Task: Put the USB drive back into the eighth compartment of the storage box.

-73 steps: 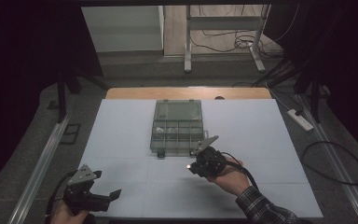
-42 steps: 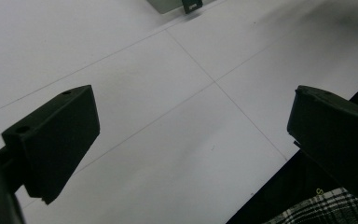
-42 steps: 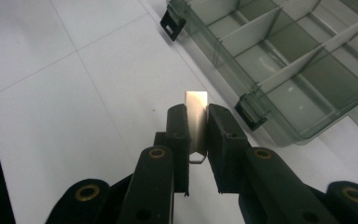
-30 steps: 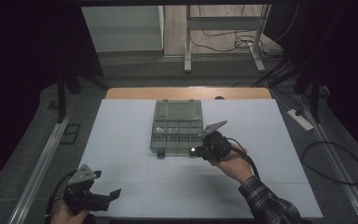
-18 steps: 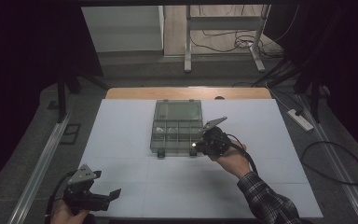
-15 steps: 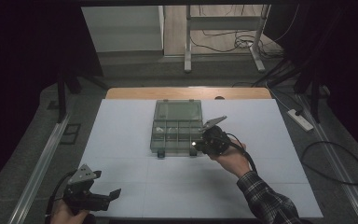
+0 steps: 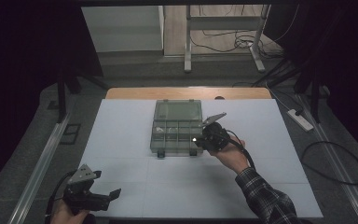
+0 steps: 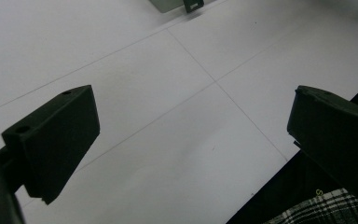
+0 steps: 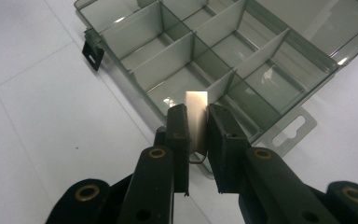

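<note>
A clear grey compartment box (image 7: 177, 126) lies open in the middle of the white table, its several cells (image 9: 200, 60) looking empty. My right gripper (image 7: 204, 140) is at the box's near right corner, shut on a small flat silvery piece (image 9: 196, 119) that sticks up between the jaws over a front cell. A thin wire loop hangs under the piece. My left gripper (image 7: 103, 198) rests at the table's near left edge, far from the box, and stands open (image 8: 191, 126) with nothing between its jaws.
The box has a black latch (image 9: 92, 51) on its front wall and a hang tab (image 9: 291, 128) at one end. A white power strip (image 7: 300, 119) lies off the table's right side. A plaid sleeve (image 7: 265, 198) reaches in from the bottom right.
My right gripper has moved forward and up from the open table to the box's near right corner, carrying the silvery piece. The left gripper has stayed put.
</note>
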The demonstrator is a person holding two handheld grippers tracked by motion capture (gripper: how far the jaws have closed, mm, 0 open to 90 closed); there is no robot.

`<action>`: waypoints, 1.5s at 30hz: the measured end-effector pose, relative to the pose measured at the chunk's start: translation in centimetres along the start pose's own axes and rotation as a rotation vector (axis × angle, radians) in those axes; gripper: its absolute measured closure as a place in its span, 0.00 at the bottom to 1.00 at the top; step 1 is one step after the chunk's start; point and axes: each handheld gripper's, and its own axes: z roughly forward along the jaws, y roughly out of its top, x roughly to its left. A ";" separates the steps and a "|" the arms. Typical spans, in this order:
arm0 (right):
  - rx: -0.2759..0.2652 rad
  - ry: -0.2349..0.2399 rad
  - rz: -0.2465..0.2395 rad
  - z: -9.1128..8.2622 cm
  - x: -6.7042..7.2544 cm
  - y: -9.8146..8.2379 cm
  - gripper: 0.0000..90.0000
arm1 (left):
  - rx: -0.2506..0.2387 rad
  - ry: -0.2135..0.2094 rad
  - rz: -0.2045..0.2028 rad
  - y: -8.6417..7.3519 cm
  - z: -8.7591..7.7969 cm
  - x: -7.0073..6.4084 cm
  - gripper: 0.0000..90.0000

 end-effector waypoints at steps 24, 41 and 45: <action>0.005 -0.043 0.009 1.6 -1.6 0.4 0.87 | 0.005 0.001 -0.004 0.0 0.0 0.0 0.03; 0.008 -0.068 0.001 2.0 -1.3 0.4 0.69 | 0.004 0.005 -0.001 0.0 0.0 0.0 0.03; 0.011 -0.064 0.015 1.8 -1.2 0.3 0.62 | 0.005 0.006 0.000 0.0 0.0 0.0 0.03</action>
